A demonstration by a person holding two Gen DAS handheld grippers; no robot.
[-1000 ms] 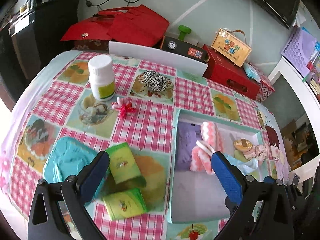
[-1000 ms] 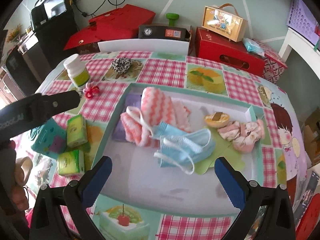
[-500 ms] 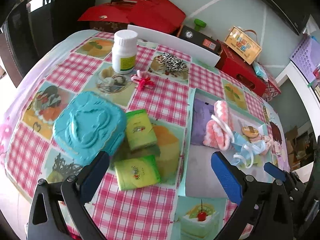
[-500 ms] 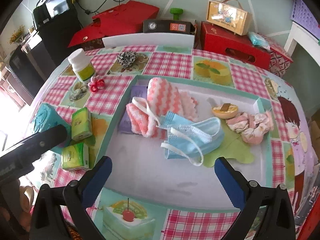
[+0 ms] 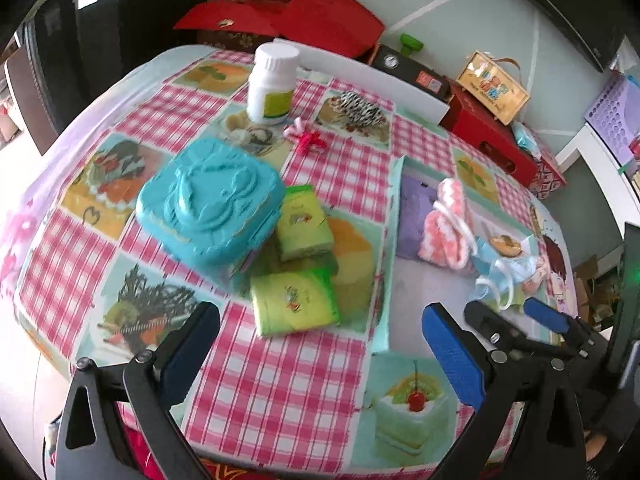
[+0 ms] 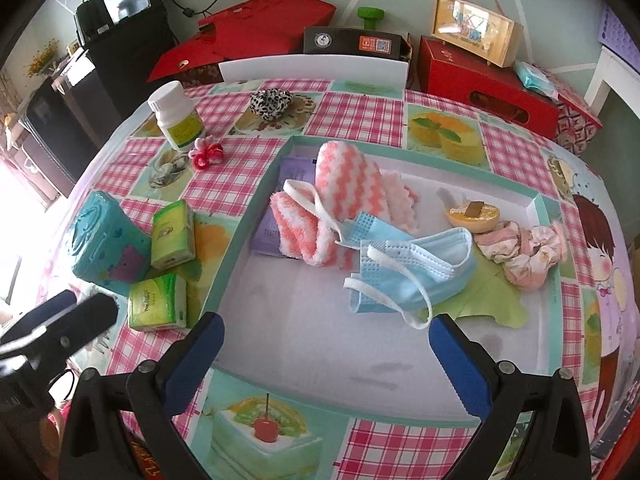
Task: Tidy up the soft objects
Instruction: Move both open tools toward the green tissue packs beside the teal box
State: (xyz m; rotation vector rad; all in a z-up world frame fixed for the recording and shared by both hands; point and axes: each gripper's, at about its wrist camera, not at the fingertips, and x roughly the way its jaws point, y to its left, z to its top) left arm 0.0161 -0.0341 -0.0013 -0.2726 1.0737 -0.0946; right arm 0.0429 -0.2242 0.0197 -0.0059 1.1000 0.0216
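A shallow teal-rimmed tray (image 6: 224, 276) (image 5: 386, 240) lies on the checked table. In it are a pink-and-white knit cloth (image 6: 344, 180) (image 5: 444, 228), a blue face mask (image 6: 412, 276) (image 5: 504, 276), a purple packet (image 6: 280, 224), a floral scrunchie (image 6: 524, 248) and a green cloth (image 6: 484, 300). Outside the tray lie a leopard scrunchie (image 6: 270, 100) (image 5: 358, 108) and a red-pink hair tie (image 6: 206, 152) (image 5: 306, 136). My left gripper (image 5: 320, 344) hangs open above the near table edge. My right gripper (image 6: 326, 352) is open over the tray's near side, holding nothing.
A teal tissue pack (image 5: 208, 204) (image 6: 104, 240) and two green tissue packets (image 5: 294, 300) (image 6: 160, 300) sit left of the tray. A white pill bottle (image 5: 274, 84) (image 6: 176, 120) stands farther back. Red boxes (image 6: 484, 80) and black furniture (image 6: 116, 40) line the far side.
My left gripper has pulled back and up toward the near table edge, so the teal tissue pack and green packets now lie well ahead. The right gripper drew back slightly. Both stayed open.
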